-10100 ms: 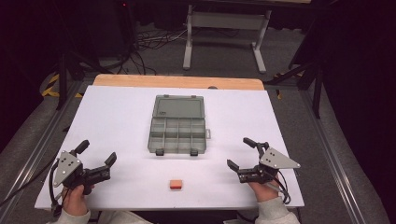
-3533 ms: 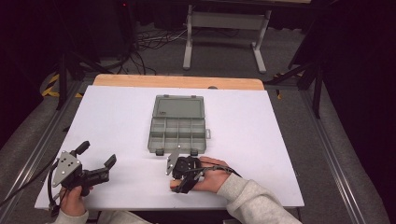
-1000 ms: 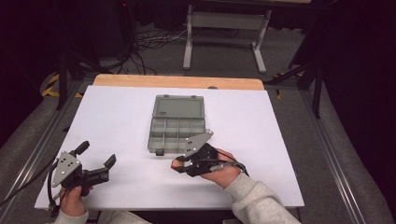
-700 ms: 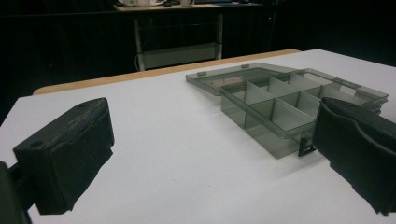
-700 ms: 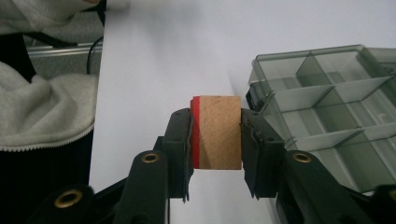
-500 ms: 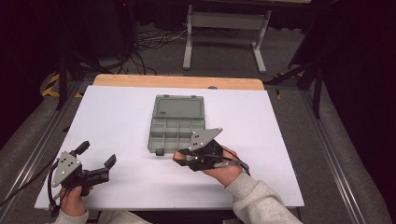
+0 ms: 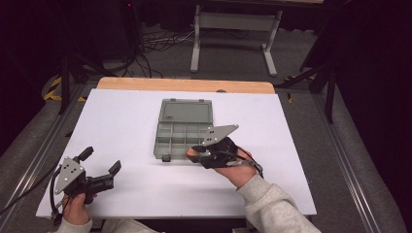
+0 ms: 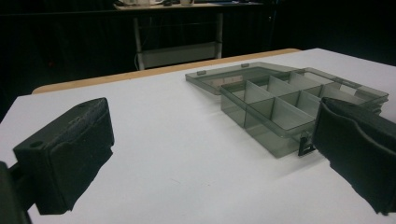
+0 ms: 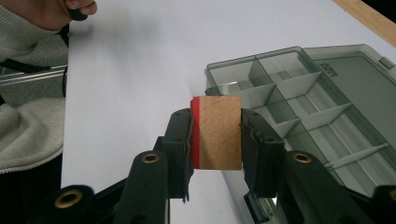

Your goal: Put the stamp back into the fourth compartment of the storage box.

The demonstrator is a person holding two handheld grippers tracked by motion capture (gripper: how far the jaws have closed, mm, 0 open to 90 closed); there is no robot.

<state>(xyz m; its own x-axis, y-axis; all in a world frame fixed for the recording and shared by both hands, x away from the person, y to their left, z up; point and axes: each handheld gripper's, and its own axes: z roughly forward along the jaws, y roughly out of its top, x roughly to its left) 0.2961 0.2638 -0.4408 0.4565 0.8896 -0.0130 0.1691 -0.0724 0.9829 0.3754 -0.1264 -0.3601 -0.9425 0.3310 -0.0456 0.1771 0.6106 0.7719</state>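
The right gripper [image 9: 215, 140] clamps a red-edged wooden block [image 9: 216, 133], plain in its own view, beside the organiser box [image 7: 182, 131]; the left gripper [image 7: 99, 167] rests wide open, empty.

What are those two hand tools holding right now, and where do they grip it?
The right tool holds a small wooden block with a red face, jaws pressing its two opposite sides. The left tool is open and holds nothing.

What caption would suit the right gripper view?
Tongs grip a red-edged wooden block beside an open compartment box.
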